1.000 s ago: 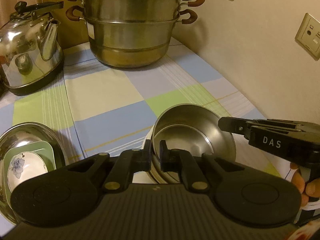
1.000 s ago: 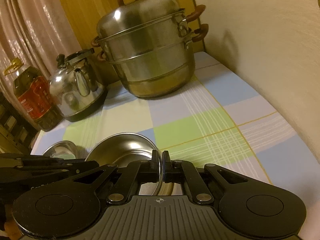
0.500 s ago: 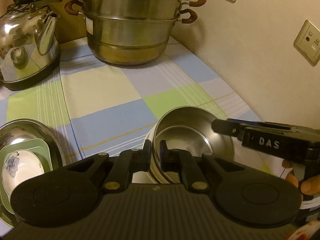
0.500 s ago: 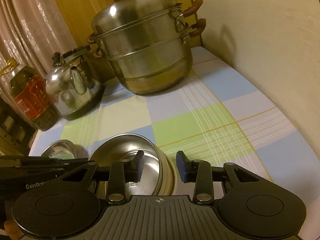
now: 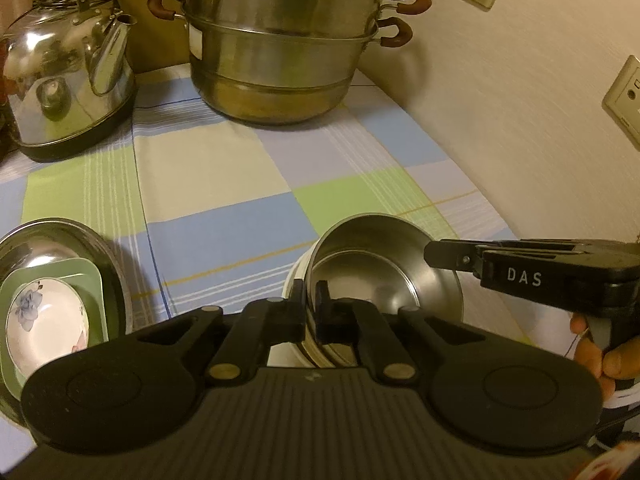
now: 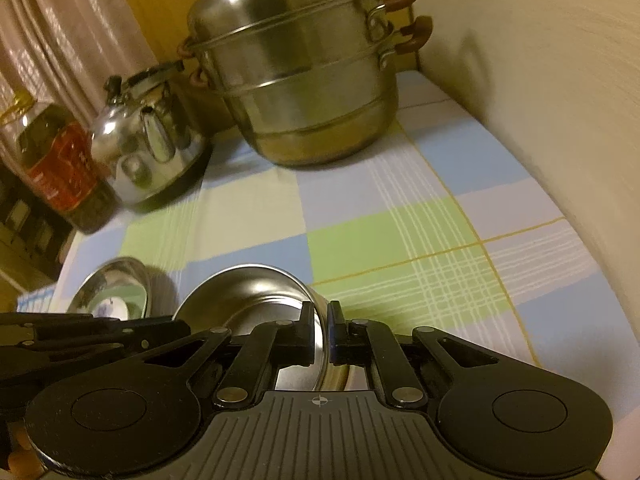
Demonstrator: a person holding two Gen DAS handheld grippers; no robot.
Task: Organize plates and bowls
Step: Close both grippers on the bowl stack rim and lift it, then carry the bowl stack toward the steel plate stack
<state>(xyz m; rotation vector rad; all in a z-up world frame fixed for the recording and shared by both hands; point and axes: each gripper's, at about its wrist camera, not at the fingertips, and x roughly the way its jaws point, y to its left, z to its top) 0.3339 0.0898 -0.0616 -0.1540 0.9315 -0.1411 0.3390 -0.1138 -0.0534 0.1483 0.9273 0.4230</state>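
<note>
A steel bowl [image 5: 380,272] sits nested in a white bowl [image 5: 292,284] on the checked cloth. My left gripper [image 5: 310,304] is shut on the steel bowl's near rim. My right gripper [image 6: 320,332] is shut on the opposite rim of the same steel bowl [image 6: 256,292]; it also shows in the left wrist view [image 5: 452,256]. At the left, a steel basin [image 5: 80,240] holds a green square plate [image 5: 80,276] and a white flowered dish [image 5: 44,328].
A large steel steamer pot [image 5: 280,48] and a kettle [image 5: 68,80] stand at the back. An oil bottle [image 6: 56,160] stands at the far left. The wall [image 5: 520,100] with sockets runs along the right.
My right gripper opened half a second ago and has shut again on the steel bowl's rim. My left gripper stayed shut on the bowl. Both views shifted slightly.
</note>
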